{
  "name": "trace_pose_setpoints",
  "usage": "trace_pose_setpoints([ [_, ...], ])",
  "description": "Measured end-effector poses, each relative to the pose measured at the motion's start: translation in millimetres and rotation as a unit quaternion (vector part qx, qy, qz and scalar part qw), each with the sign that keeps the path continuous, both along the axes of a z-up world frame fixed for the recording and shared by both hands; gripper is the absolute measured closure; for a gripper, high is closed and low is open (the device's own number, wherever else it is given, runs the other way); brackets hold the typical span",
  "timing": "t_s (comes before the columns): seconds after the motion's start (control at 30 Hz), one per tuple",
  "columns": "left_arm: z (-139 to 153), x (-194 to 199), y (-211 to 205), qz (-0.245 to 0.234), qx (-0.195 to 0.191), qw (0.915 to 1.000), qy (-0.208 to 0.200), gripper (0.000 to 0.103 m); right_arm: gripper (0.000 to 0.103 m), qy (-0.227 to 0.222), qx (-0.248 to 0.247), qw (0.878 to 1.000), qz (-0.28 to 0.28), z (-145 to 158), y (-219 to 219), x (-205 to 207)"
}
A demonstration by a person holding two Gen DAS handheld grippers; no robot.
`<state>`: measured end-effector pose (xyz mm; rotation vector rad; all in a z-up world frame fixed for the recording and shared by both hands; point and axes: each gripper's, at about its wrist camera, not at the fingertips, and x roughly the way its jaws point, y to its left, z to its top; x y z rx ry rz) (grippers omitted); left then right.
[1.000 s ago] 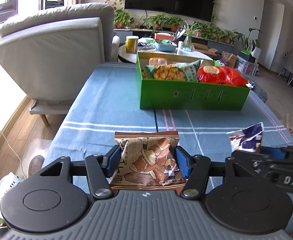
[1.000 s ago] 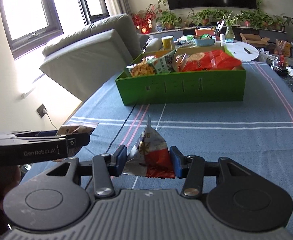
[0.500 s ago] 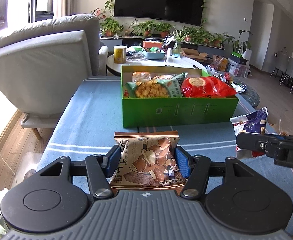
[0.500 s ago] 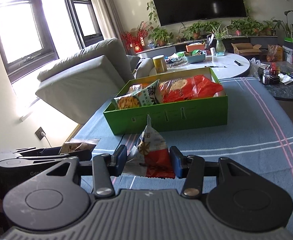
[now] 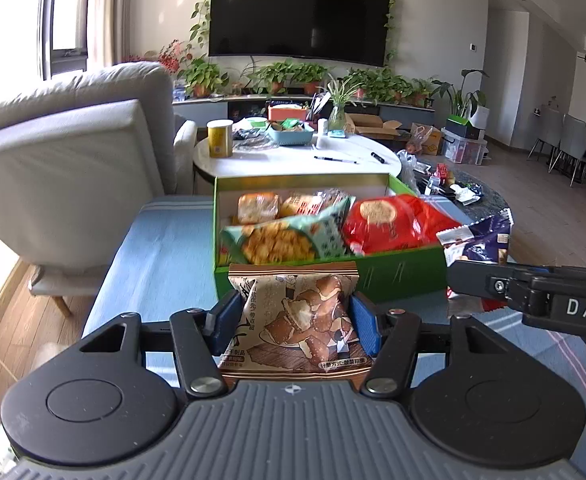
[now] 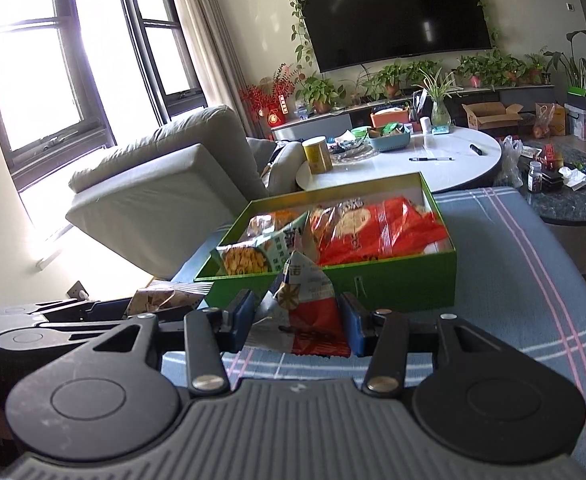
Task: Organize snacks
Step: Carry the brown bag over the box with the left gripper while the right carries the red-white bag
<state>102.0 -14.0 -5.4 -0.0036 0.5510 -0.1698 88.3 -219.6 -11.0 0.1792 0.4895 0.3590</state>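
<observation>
My left gripper (image 5: 295, 316) is shut on a brown snack packet (image 5: 299, 320) printed with mushroom pieces, held in the air just short of the green box (image 5: 405, 276). The box holds a teal cracker bag (image 5: 281, 238), a red bag (image 5: 393, 224) and small wrapped cakes (image 5: 259, 206). My right gripper (image 6: 299, 320) is shut on a red, white and blue snack packet (image 6: 307, 308), lifted in front of the same green box (image 6: 393, 284). That packet (image 5: 479, 238) and the right gripper's arm also show at the right of the left wrist view.
The box stands on a blue striped cloth (image 6: 513, 280) over the table. A grey armchair (image 5: 65, 176) is to the left. Behind the box is a white round table (image 5: 305, 158) with a yellow tin (image 5: 219, 138) and a blue basket (image 5: 291, 134).
Both grippers have risen and moved toward the green box with their packets. The box now looks closer and its contents show more from above.
</observation>
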Motion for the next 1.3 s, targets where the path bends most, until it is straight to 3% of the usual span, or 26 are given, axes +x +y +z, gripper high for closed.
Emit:
trace_pose_setpoints([
  [0.67,22,94,-16,0.011,0.009,0.9998,-0.017,0.047,0.018,-0.012,0.032,0.999,-0.03,22,-20,84],
  [0.97,5,145,-28,0.01,0.012,0.9999,0.006,0.047,0.018,0.009,0.039,0.998,-0.043,11,-21,125],
  [1.3,-7,176,-32,0.005,0.014,0.9996,0.023,0.047,0.018,0.023,0.034,0.997,-0.067,2,-24,158],
])
